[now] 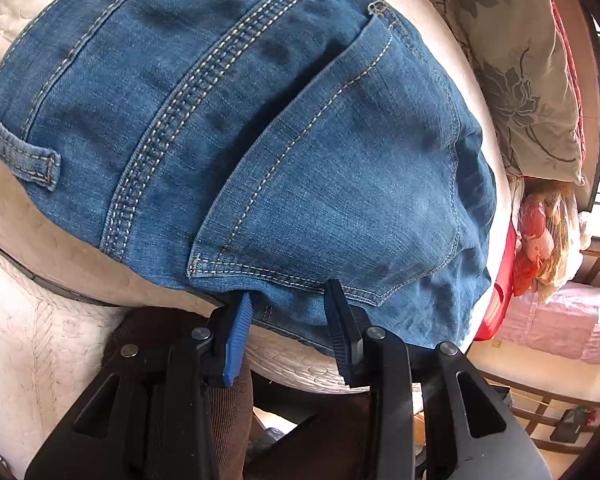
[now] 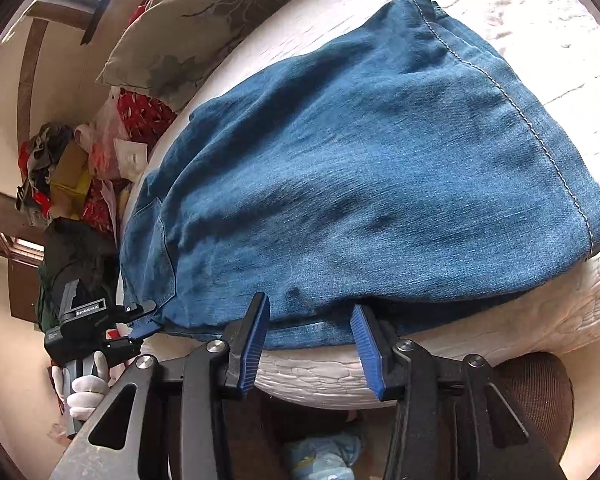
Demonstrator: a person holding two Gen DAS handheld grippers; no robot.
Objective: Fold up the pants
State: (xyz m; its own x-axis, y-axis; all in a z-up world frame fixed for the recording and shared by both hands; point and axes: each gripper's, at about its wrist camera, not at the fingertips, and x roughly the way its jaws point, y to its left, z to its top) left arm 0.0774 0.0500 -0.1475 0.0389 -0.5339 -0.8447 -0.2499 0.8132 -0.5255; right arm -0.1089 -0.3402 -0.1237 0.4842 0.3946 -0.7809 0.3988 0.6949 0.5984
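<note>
Both grippers stood open at the near edge of the jeans [image 1: 260, 128], pads off the cloth. Left gripper [image 1: 290, 296] had its fingers either side of the hem below the back pocket [image 1: 340, 184], tips just at the denim. Right gripper [image 2: 310, 312] sat likewise at the folded leg's edge, nothing pinched between its jaws. Jeans lay folded on a white quilt [image 2: 540, 32], a floral pillow [image 2: 204, 12] beyond them. A white-gloved hand [image 2: 86, 396] held the left gripper.
</note>
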